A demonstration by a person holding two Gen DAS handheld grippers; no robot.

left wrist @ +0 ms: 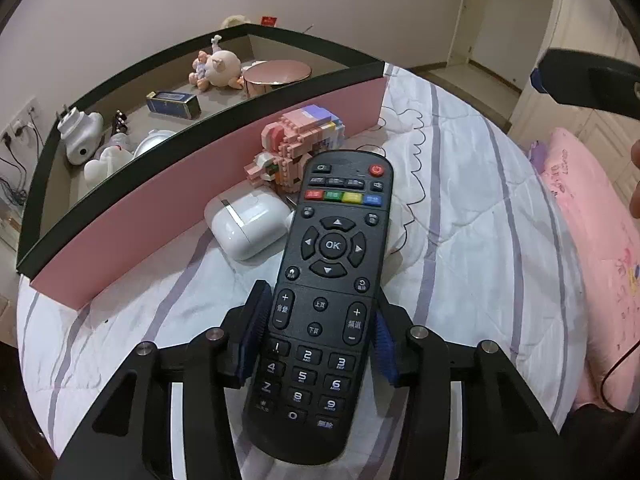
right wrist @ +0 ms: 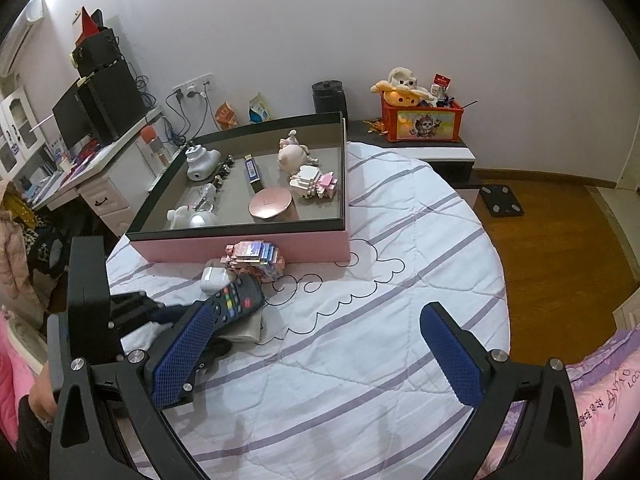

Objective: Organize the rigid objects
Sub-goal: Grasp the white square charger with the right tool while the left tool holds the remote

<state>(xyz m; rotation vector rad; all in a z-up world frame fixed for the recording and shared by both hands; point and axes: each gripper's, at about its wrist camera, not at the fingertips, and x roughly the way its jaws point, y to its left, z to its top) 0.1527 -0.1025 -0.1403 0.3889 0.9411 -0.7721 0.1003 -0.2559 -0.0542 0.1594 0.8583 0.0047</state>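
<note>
Squarely between left gripper (left wrist: 318,334) pads: remote (left wrist: 324,280)

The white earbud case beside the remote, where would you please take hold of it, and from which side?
Grip the glossy white rounded earbud case across its two flat faces, coming from above: the pink box wall and black remote crowd its sides.

Remote (left wrist: 320,300): matt black plastic, rubbery keys. Earbud case (left wrist: 248,226): glossy white plastic. Quilt (left wrist: 460,240): stitched cloth. Gripper pads (right wrist: 452,356): rough blue texture. Floor (right wrist: 560,236): polished wood.
</note>
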